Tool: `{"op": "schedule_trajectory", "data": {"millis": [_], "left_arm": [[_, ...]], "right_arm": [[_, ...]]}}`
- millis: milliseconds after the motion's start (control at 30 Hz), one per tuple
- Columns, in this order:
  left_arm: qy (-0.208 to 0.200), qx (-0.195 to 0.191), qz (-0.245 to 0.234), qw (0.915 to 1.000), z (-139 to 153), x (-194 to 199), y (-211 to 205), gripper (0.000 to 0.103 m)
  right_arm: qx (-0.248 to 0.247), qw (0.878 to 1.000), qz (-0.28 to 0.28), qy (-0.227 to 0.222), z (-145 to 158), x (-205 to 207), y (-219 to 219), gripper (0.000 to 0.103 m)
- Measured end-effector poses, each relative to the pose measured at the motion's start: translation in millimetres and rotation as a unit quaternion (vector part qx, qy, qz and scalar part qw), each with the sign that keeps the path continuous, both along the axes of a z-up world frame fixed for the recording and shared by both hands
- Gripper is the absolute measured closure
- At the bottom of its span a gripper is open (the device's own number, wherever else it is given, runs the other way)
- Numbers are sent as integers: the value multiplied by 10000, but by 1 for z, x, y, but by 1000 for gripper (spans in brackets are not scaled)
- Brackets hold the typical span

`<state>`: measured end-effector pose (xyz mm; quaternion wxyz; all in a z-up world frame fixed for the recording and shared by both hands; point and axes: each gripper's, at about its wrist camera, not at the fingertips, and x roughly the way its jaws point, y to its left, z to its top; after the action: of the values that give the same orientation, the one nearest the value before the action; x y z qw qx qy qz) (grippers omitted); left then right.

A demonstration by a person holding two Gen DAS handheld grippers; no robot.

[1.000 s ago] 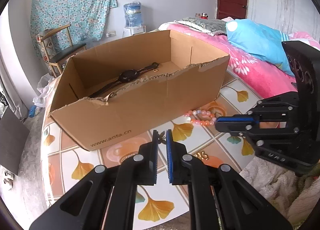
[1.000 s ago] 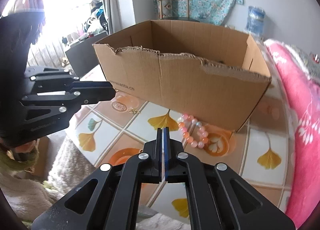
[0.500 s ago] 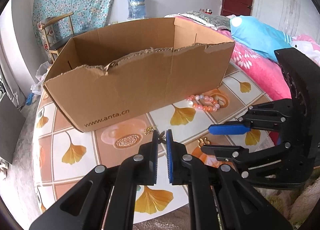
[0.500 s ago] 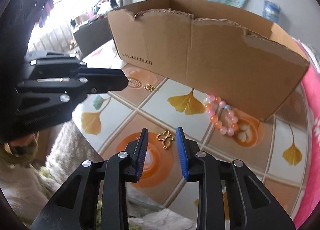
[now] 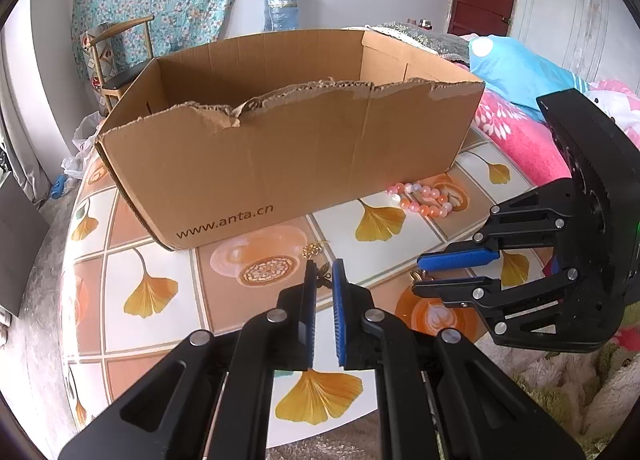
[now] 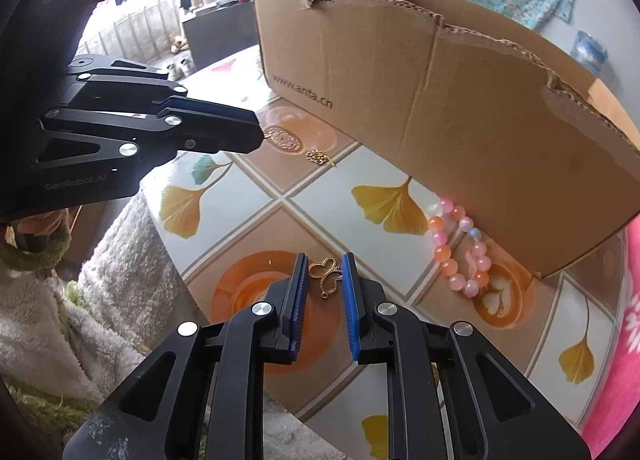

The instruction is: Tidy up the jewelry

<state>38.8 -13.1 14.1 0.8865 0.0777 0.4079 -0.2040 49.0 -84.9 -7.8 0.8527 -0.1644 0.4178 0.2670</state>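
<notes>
Left gripper (image 5: 324,272) pinching a small gold charm (image 5: 321,275) above the tiled table (image 5: 160,260)

Its blue pads stand slightly apart with the charm between their tips; an open cardboard box (image 5: 288,156) stands just behind; a second gold trinket (image 5: 313,250) lies near its front wall; a pink bead bracelet (image 5: 420,200) lies by the box's right corner; the right gripper (image 5: 418,274) reaches in, jaws parted around a gold piece, largely hidden.

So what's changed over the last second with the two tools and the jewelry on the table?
The right tool went from shut to open and dropped toward the table, so its fingers now sit on either side of the gold butterfly charm, not yet closed on it. The left tool kept the same narrow gap with a small gold piece between its tips. The bead bracelet, loose gold charm and cardboard box stayed put.
</notes>
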Motion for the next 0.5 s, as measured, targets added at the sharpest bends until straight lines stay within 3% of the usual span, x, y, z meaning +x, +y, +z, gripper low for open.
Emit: {"op": "schedule_trajectory", "data": {"millis": [167,267,433,500], "left_arm": [[4,25,4,10000,-1,1,1,96],[6,27,11,10000,-2,1,1,96],[12,41,2,10000,-2,1,1,96],[17,50,0,10000,-3,2,1,96]], "right_arm": [[-142,9996,258,44,0,7,3,85],[-198,9990,381,96,1,10,3,74],[-240,9977,615,142,3,11,-1,74],[-229,9972,693,169,2,10,-1,79]]}}
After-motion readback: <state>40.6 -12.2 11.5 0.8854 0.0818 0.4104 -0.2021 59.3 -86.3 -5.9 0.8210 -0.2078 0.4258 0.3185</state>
